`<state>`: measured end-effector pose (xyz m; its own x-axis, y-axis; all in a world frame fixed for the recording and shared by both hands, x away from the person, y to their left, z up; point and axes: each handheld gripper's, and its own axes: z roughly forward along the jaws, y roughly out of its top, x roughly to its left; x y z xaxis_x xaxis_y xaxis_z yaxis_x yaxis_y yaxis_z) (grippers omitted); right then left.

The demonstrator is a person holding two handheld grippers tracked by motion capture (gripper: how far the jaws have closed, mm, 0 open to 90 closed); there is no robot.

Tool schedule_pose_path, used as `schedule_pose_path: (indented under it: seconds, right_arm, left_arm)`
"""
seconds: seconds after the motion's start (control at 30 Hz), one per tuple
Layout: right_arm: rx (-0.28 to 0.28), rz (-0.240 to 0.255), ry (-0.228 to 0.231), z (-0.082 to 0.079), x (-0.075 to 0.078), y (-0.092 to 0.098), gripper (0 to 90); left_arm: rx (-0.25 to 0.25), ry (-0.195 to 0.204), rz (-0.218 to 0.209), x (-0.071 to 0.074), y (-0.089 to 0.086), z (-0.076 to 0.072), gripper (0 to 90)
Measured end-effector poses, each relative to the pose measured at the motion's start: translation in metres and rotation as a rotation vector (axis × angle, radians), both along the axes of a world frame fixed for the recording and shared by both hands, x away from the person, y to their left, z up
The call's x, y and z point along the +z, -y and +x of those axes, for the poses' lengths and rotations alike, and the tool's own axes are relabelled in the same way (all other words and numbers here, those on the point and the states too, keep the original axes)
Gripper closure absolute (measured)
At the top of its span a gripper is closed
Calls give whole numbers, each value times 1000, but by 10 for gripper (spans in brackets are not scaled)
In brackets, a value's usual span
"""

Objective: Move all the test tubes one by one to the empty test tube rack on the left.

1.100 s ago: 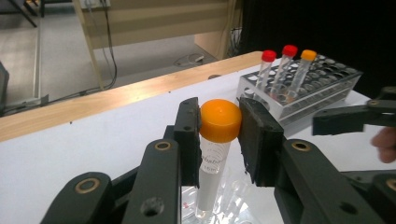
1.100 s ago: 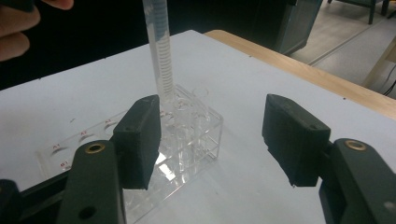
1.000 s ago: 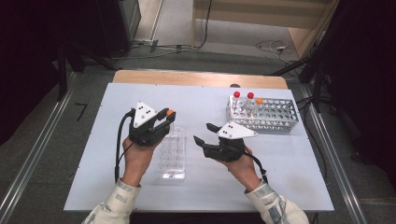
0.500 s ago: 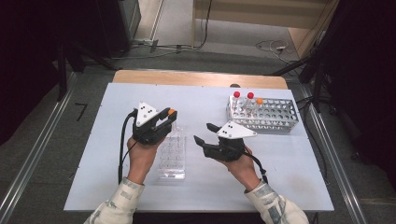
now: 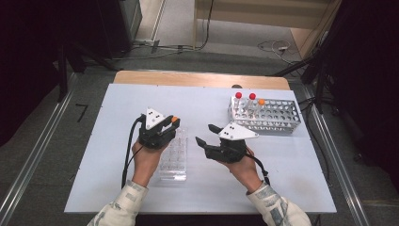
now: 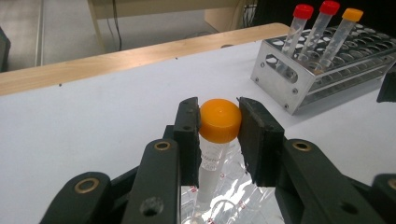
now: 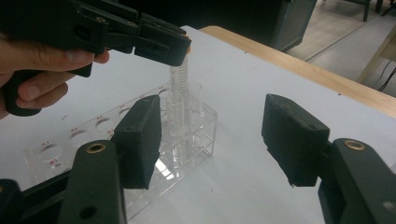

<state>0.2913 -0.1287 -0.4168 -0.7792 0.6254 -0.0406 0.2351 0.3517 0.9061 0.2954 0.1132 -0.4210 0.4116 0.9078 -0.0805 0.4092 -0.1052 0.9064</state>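
My left gripper [image 5: 173,123] is shut on the orange cap [image 6: 219,120] of a clear tube [image 7: 179,79], which hangs upright. The tube's lower end reaches into a well at the far end of a clear plastic rack [image 5: 173,157]. From the right gripper view, the left gripper's jaws sit just above that rack [image 7: 201,126]. My right gripper [image 5: 205,134] stands open to the right of the rack with nothing between its jaws, which point toward the rack in the right gripper view [image 7: 215,140].
A metal rack [image 5: 270,115] stands at the back right of the white table. It holds two red-capped tubes [image 5: 238,95] and one orange-capped tube [image 5: 261,101]. The same rack [image 6: 289,88] shows in the left gripper view. A wooden strip [image 5: 197,79] edges the far side of the table.
My left gripper has sunk a little toward the clear rack with the orange-capped tube in it. The right gripper has stayed where it was.
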Motion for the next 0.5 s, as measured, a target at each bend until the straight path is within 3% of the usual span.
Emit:
schedule_pose_path:
  seconds: [0.3, 0.5]
  right_arm:
    - [-23, -12, 15, 3, -1, 2, 347]
    - [-96, -9, 2, 14, -2, 12, 257]
  left_arm:
    - [2, 4, -32, 3, -3, -2, 625]
    - [10, 1, -18, 3, -1, -1, 455]
